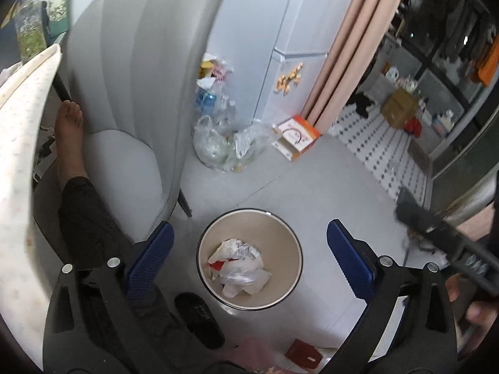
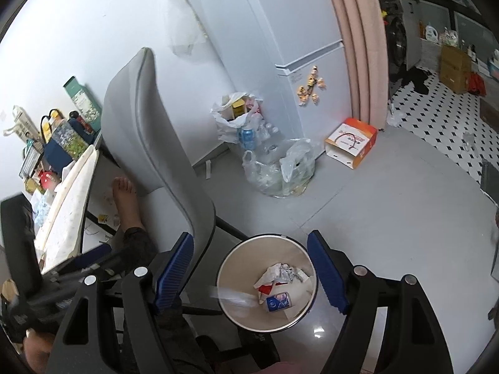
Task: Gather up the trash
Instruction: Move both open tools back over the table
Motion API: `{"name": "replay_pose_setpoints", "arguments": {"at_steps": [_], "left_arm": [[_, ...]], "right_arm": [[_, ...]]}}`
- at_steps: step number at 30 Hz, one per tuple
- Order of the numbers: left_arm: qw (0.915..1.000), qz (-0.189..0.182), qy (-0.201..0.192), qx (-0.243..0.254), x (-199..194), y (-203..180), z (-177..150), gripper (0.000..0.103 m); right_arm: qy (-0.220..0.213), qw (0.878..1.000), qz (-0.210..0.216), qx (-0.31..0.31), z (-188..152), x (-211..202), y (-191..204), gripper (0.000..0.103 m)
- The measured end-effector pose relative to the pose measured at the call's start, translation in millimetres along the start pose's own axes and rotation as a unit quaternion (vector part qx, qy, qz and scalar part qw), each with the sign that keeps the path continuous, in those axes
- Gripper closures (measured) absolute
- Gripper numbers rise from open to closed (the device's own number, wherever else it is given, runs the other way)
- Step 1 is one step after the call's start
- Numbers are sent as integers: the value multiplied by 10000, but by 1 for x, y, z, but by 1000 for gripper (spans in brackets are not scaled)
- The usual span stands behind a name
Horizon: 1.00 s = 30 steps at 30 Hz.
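**Both grippers empty above the bin**

The round waste bin (image 1: 249, 257) stands on the grey floor beside the grey chair (image 1: 137, 93), holding crumpled wrappers (image 1: 238, 266) and what looks like a small blue can (image 2: 278, 301). The left gripper (image 1: 249, 258) and right gripper (image 2: 251, 280) hover over it, jaws wide apart, gripping nothing.

Grey floor (image 1: 312, 187), grey chair (image 1: 140, 78) — white fridge (image 2: 312, 62), pink curtain (image 2: 358, 31).
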<state>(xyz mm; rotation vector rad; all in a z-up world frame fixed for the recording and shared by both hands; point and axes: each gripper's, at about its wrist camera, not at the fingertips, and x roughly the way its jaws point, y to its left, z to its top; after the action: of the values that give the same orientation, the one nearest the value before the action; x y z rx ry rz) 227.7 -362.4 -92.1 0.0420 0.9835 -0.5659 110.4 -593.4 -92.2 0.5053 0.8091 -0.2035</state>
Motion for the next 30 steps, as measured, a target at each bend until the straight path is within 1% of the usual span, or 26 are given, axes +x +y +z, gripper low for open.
{"name": "replay_pose_setpoints", "arguments": {"at_steps": [4,9,13,22,26,30], "left_arm": [[9994,89,-295,-161,-31,16,4,6],[9962,249,-674,-501,-79,54,1,6],[9922,440,-963,-663,-114,82,-5,6],[9834,769,-1299,-1010,-171,141,-28,6],[9795,863,-1401,-1163,-188,163,-40,6],[9749,979,-1513,-1310,-204,186,-55,6]], "right_arm": [[-40,9997,165,-178,-1,-3,29,29],[-84,9980,343,-526,-2,-8,75,25],[-138,9953,516,-807,-6,-15,116,24],[-198,9890,782,-1242,-25,-25,193,14],[-195,9858,861,-1427,-38,-28,224,9],[-184,9827,946,-1581,-47,-30,253,8]]}}
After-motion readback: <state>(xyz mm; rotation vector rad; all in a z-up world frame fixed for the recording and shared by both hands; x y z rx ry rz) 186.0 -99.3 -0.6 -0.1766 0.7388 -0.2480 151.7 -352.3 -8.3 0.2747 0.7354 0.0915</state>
